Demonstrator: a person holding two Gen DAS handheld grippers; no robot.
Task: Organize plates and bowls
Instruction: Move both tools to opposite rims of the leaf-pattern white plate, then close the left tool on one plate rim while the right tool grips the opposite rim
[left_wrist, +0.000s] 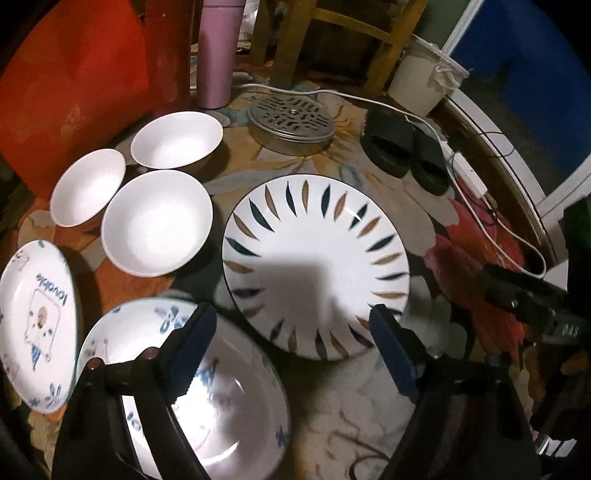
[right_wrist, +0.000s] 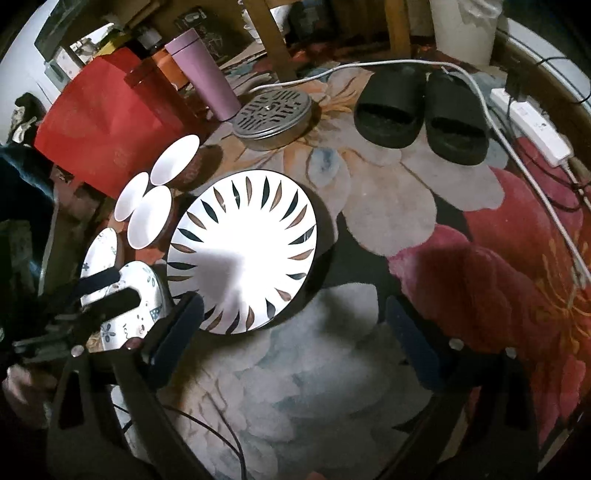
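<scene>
Leaf-pattern plate: lies flat on the floral cloth, mid-scene.
White bowls: three, clustered just left of that plate.
Blue-flower plates: two, left and nearer than that plate.
Left gripper: jaws apart, nothing between them, over that plate's near edge.
Right gripper: jaws apart, empty, at that plate's near-right rim.
Black slippers: beyond that plate, to the right.

The left gripper hides part of the blurred blue-flowered plate
</scene>
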